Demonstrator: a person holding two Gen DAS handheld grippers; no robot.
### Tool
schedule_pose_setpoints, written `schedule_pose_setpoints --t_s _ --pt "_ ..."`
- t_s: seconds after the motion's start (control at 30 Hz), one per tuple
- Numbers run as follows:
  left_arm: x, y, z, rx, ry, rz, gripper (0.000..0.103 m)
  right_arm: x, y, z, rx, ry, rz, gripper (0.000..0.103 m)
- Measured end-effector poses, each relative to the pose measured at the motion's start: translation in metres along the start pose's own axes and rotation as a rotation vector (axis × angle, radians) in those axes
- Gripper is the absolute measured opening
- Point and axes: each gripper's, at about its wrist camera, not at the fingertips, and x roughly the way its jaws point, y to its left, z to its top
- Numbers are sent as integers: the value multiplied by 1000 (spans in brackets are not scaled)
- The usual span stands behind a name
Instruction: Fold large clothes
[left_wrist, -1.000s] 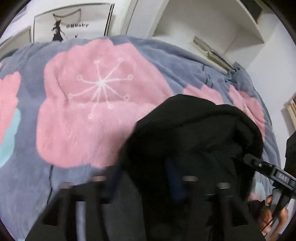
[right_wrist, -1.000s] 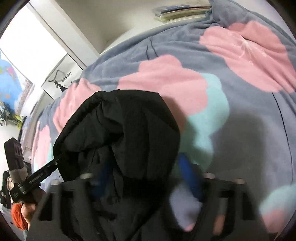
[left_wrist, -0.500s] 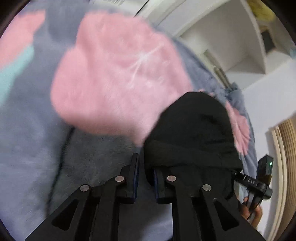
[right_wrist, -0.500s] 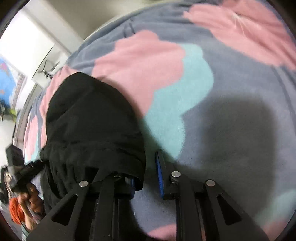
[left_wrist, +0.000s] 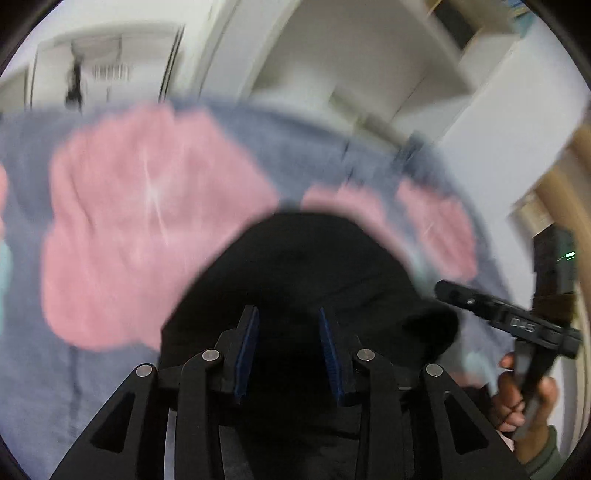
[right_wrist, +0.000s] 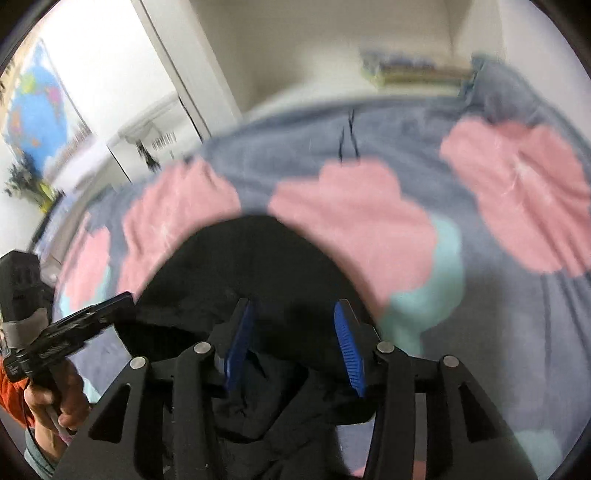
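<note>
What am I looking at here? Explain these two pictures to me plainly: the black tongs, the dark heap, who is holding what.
There is no robot. A person holds a hand-operated gripper in each hand, and a fisheye camera on each one looks forward along its two blue-padded fingers.

The left wrist view shows the left gripper at the bottom, and the right hand holding the other gripper at the right edge. The right wrist view shows the right gripper, with the left hand at the left edge.

Under both lies a black garment, bunched up on a grey blanket with pink flowers, apparently on a bed.

Both grippers are open, with the garment seen between the fingers; nothing is clamped. The pictures are blurred, so the cameras are moving.
</note>
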Motion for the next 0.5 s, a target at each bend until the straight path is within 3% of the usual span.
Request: schedule_pose_setpoints --t_s 0.07,0.17,0.33,0.43,0.5 --pt "21 10 -11 -20 71 44 34 23 -3 -15 -9 79 -20 49" --pt "38 31 -25 -81 102 7 34 51 -14 -37 -18 148 -53 49" --pt "25 17 -23 6 57 34 34 54 -17 -37 -16 136 -51 50" --pt "3 11 -18 13 5 9 35 45 -17 -35 -29 130 -43 51" --pt "-14 10 -10 11 -45 -16 45 32 -20 -31 -21 120 -27 55"
